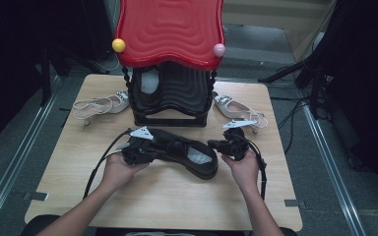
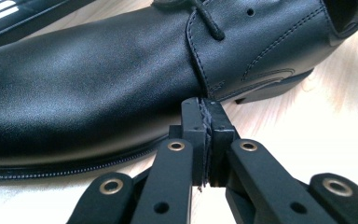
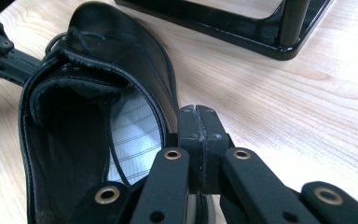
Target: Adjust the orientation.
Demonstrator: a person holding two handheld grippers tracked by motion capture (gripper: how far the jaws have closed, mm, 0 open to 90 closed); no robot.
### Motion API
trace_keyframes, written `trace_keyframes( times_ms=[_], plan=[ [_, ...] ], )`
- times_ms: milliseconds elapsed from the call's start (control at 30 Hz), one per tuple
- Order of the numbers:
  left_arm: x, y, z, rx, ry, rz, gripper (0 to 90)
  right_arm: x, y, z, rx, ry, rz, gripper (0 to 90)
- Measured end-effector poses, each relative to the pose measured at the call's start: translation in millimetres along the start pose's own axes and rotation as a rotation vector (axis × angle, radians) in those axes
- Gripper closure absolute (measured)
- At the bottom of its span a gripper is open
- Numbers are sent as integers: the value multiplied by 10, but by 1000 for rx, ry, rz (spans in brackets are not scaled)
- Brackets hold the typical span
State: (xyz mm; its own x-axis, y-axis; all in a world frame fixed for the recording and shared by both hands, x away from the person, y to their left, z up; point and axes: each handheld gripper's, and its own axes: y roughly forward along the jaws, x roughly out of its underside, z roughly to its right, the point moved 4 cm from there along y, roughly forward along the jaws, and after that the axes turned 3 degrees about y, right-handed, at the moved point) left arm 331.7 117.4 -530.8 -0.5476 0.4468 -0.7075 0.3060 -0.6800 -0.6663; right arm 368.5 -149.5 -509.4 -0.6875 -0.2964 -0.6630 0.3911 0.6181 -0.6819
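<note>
A black leather lace-up shoe [image 1: 184, 150] lies on its sole mid-table, toe to the left and heel to the right. My left gripper [image 1: 148, 156] is shut, its tips [image 2: 207, 109] pressed together right against the shoe's side [image 2: 98, 79] just above the sole, with nothing between them. My right gripper [image 1: 215, 146] is shut too, its tips [image 3: 198, 116] beside the heel rim of the shoe [image 3: 98, 88], outside the opening. A hand holds each gripper from below.
A black tiered shoe rack [image 1: 170, 96] with a red wavy top [image 1: 170, 29] stands behind the shoe; its base [image 3: 242, 28] is near. One pale heeled sandal [image 1: 101, 104] lies left of the rack, another [image 1: 236, 110] right. Bare wooden table [image 1: 167, 206] lies toward the person.
</note>
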Motion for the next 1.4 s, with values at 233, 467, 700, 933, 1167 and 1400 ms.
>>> trace_keyframes(
  times_ms=[233, 467, 700, 933, 1167, 1400],
  plan=[
    [-2, 1, -32, 12, -31, 7, 894, 47, -27, -57, 7, 1, -4, 900],
    [5, -17, -46, 11, -27, 1, 891, 111, -53, -123, 11, -1, 1, 900],
    [15, -31, -54, 15, -39, 2, 891, 168, -79, -215, 13, -18, -10, 900],
    [11, -24, -70, 5, -42, 7, 895, 252, -105, -330, 9, -14, -14, 900],
    [-12, 0, -75, 18, -60, 11, 899, 337, -145, -432, 6, 17, -9, 900],
    [-93, 51, 17, 35, -50, 8, 898, 425, -187, -528, -11, 43, -4, 900]
  ],
)
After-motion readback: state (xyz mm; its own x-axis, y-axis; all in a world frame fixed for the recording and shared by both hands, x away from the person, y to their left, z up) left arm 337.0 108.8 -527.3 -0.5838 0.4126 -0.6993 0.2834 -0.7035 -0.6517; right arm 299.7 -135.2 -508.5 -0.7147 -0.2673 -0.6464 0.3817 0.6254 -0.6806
